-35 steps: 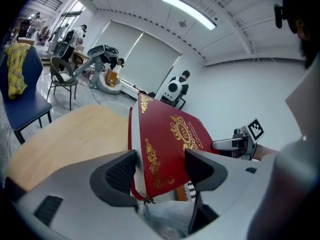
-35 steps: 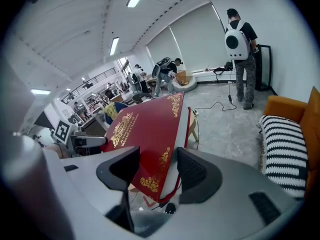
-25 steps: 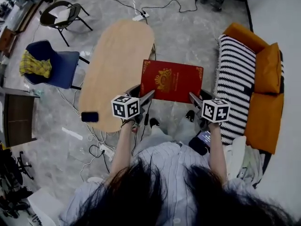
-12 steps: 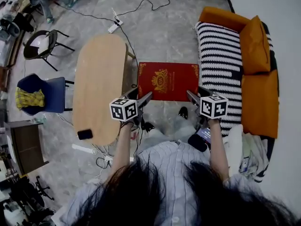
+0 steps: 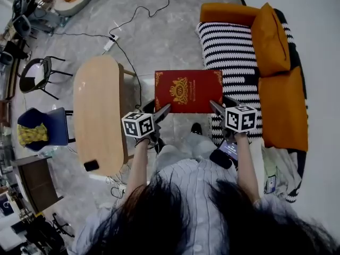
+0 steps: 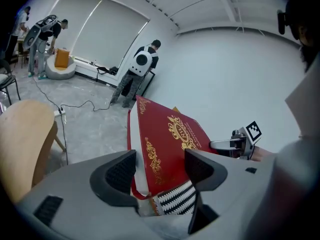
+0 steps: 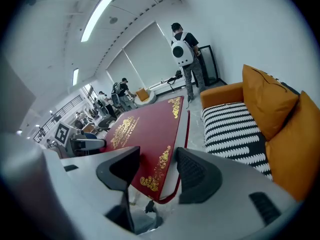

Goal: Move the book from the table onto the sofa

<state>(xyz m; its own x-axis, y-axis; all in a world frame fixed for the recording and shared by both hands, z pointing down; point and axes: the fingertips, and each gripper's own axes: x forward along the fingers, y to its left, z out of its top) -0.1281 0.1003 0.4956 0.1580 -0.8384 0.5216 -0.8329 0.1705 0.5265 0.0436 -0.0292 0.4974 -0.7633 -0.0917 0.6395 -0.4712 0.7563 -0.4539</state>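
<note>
A red book (image 5: 188,91) with gold ornament hangs flat in the air, held at its two near corners. My left gripper (image 5: 163,110) is shut on the near left corner, and my right gripper (image 5: 215,108) on the near right one. The book's right edge reaches over the striped throw (image 5: 234,47) on the orange sofa (image 5: 281,105). The left gripper view shows the book (image 6: 167,144) wedged between my left gripper's (image 6: 160,171) jaws. In the right gripper view the book (image 7: 145,134) runs between my right gripper's (image 7: 157,174) jaws, with the sofa (image 7: 280,119) to the right.
The oval wooden table (image 5: 98,116) lies left of the book, with a black phone (image 5: 91,166) near its close end. A blue chair (image 5: 45,129) and a black chair (image 5: 34,76) stand further left. Cables and a power strip (image 5: 110,44) cross the floor. A person (image 6: 140,69) stands at the far wall.
The book, still held by both grippers, has moved right from beside the table to the sofa's edge. The table has slid left in the view and more of the sofa shows.
</note>
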